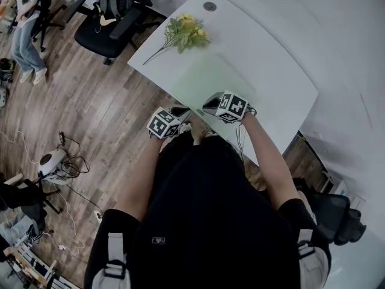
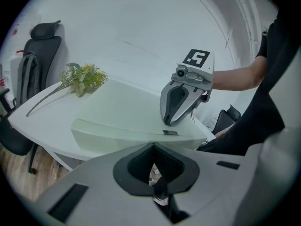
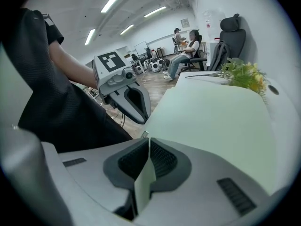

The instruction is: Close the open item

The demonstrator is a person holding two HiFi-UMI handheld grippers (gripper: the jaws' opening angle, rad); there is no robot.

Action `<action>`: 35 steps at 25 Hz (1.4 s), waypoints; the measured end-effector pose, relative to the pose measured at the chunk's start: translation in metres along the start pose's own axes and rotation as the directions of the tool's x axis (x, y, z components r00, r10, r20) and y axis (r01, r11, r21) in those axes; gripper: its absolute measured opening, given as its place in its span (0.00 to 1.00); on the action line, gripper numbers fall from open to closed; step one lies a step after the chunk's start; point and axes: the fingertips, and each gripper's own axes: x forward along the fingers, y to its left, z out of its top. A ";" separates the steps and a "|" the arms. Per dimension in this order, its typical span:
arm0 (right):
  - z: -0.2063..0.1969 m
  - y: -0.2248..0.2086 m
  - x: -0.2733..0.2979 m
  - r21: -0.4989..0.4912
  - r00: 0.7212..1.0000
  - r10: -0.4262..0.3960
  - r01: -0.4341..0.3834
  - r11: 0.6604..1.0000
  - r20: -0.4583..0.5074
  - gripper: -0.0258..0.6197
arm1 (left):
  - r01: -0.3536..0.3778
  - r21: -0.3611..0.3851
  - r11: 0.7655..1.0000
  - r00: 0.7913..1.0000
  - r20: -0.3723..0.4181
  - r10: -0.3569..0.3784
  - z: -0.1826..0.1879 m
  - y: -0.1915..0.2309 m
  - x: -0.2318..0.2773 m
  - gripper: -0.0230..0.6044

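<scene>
The white table had rounded corners. A flat pale green box lay on it, close to the edge on the person's side. A bunch of yellow flowers lay beyond the box, apart from it. A small round cap sat in the tabletop near the far edge.

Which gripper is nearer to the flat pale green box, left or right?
Right. The right gripper is shut on the flat pale green box's near edge; the left gripper hangs off the white table's near edge, apart from the box.
</scene>
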 end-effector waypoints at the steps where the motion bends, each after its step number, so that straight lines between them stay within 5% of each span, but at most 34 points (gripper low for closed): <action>1: 0.000 0.000 0.000 -0.001 1.000 -0.004 0.004 1.000 0.000 0.06 | -0.003 0.002 1.000 1.000 -0.001 0.003 0.000 0.000 0.000 0.04; 18: 0.001 -0.001 0.002 0.028 0.984 -0.149 0.147 0.989 0.101 0.05 | -0.005 0.003 1.000 1.000 0.010 0.005 -0.001 0.000 0.000 0.04; 23: 0.002 -0.003 -0.004 -0.008 0.959 -0.231 0.236 0.972 0.161 0.05 | -0.008 0.013 1.000 0.999 0.038 0.008 0.005 -0.007 -0.010 0.04; 35: -0.003 0.002 -0.045 0.167 0.883 -0.359 0.321 0.932 0.302 0.05 | -0.038 0.077 0.996 0.989 0.142 0.027 0.039 -0.023 -0.051 0.04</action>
